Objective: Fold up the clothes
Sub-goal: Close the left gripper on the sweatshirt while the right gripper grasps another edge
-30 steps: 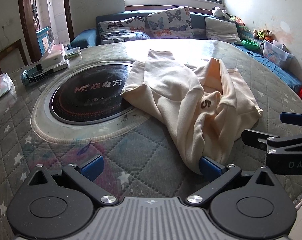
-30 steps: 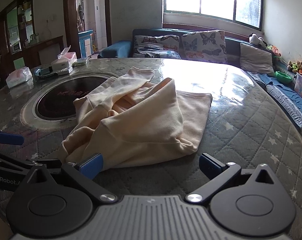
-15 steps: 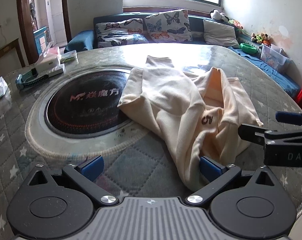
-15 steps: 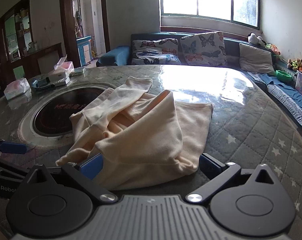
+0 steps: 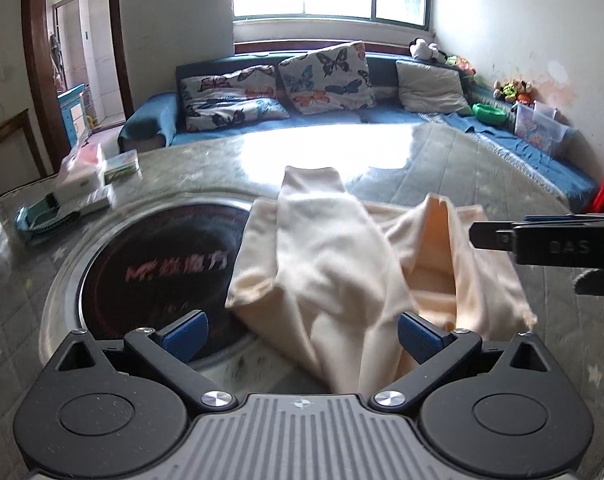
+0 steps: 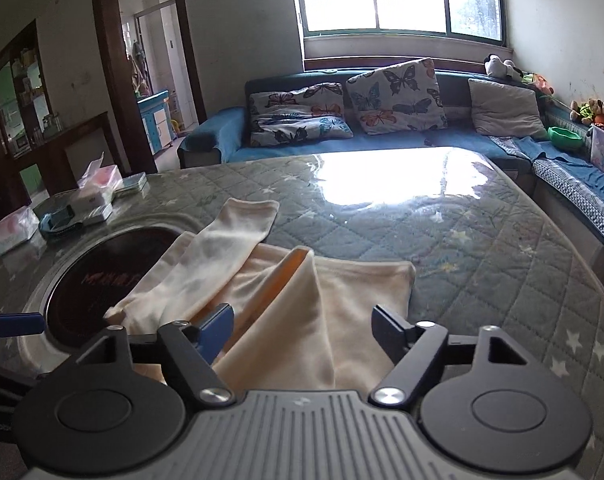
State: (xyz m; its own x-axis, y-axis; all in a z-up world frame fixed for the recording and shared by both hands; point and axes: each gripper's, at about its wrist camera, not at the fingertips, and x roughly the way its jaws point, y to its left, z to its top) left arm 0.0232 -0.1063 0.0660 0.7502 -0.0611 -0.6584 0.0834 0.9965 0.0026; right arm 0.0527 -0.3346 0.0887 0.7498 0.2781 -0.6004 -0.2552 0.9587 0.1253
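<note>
Crumpled cream cotton garment point(image 5: 333, 264) on quilted bench point(image 6: 481, 248); both hand-held grippers, left point(image 5: 300, 334) and right point(image 6: 302, 330), spread, straddling cloth. Advisably pinch single-layer edges, then pull flat.

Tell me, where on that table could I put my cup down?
Bare quilted table stretches right of the cream garment, toward the blue sofa. The far-left corner is crowded with tissue boxes.
</note>
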